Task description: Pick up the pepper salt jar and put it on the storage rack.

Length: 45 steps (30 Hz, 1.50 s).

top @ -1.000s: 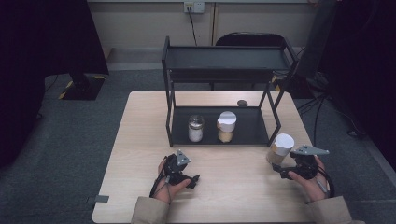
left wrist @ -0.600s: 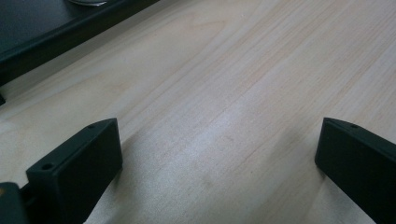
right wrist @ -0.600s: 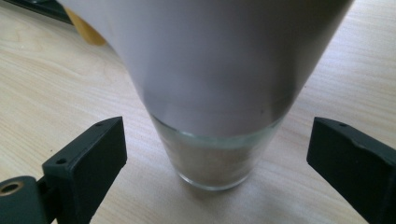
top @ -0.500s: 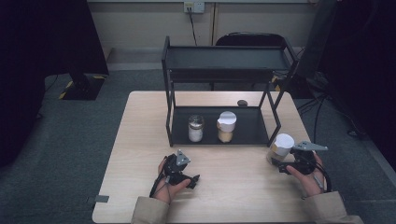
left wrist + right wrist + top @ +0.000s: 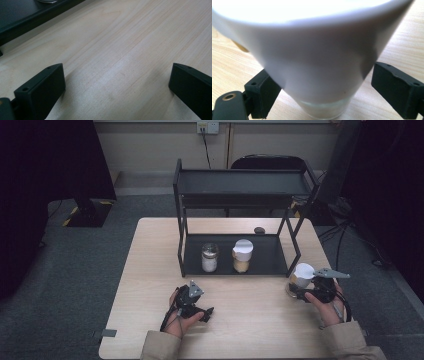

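The right gripper (image 5: 300, 292) stands with its jaws spread wide on either side of a white-lidded jar (image 5: 301, 277), neither pad quite touching the glass in the right gripper view, where the white lid (image 5: 312, 50) looms large and the clear glass base (image 5: 324, 111) rests on the wood. The jar sits upright on the table (image 5: 150, 270) at about four o'clock from the table's middle, just outside the front right leg of the black rack (image 5: 240, 182). On the rack's lower shelf, at twelve o'clock from the table's middle, stand two more jars side by side — a clear one with a metal lid (image 5: 209, 257) and a white-lidded one (image 5: 242, 255). The left gripper (image 5: 197, 307) rests at seven o'clock, jaws agape over bare wood, holding nothing. By my reading the step in hand is the grasp itself — the next move calls for closing squarely on the glass below the lid, then lifting the jar clear of the rack's leg toward the shelf.
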Each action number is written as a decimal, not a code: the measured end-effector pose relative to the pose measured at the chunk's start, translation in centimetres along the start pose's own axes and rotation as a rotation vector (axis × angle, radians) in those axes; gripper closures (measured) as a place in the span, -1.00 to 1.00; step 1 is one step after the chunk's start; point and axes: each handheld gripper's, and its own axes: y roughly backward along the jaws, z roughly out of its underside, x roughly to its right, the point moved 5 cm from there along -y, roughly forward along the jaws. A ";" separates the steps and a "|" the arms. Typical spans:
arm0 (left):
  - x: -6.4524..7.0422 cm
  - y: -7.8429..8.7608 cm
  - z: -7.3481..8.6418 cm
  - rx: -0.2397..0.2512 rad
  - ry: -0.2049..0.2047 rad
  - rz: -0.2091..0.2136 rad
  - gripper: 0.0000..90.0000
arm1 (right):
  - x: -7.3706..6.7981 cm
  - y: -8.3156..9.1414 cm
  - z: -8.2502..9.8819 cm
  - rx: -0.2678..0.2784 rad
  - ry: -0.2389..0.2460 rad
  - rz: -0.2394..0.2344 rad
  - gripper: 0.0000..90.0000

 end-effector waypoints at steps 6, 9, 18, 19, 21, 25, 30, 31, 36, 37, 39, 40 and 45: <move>0.0 0.0 0.0 0.000 0.000 0.000 -1.00 | 0.1 -0.3 0.0 0.002 0.003 0.000 -0.67; 0.0 0.0 0.0 0.000 0.000 0.000 -1.00 | 0.0 -0.4 -0.1 0.004 0.011 -0.001 -0.62; 0.0 0.0 0.0 0.000 0.000 0.000 -1.00 | -0.1 -0.4 -0.1 0.025 0.010 -0.021 -0.40; 0.0 0.0 0.0 0.000 0.000 0.000 -1.00 | -0.1 -0.4 0.0 0.027 0.009 -0.027 -0.38; 0.0 0.0 0.0 0.000 0.000 0.000 -1.00 | -0.1 -0.3 0.0 0.029 0.015 -0.023 -0.37; 0.0 0.0 0.0 0.000 0.000 0.000 -1.00 | -0.2 -0.3 0.0 0.031 0.022 -0.019 -0.36; 0.0 0.0 0.0 0.000 0.000 0.000 -1.00 | -0.3 -0.3 0.0 0.029 0.039 -0.015 -0.34; 0.0 0.0 0.0 0.000 0.000 0.000 -1.00 | -0.3 -0.3 0.0 0.031 0.041 -0.013 -0.34; 0.0 0.0 0.0 0.000 0.000 0.000 -1.00 | -0.5 -0.2 0.1 0.035 0.057 -0.006 -0.33; 0.0 0.0 0.0 0.000 0.000 0.000 -1.00 | -0.6 -0.2 0.0 0.033 0.064 -0.004 -0.33; 0.0 0.0 0.0 0.000 0.000 0.000 -1.00 | -0.7 -0.2 0.0 0.031 0.075 -0.001 -0.33; 0.0 0.0 0.0 0.000 0.000 0.000 -1.00 | -0.7 -0.2 0.0 0.033 0.077 0.000 -0.33; 0.0 0.0 0.0 0.000 0.000 0.000 -1.00 | -0.8 -0.2 0.1 0.036 0.086 0.000 -0.33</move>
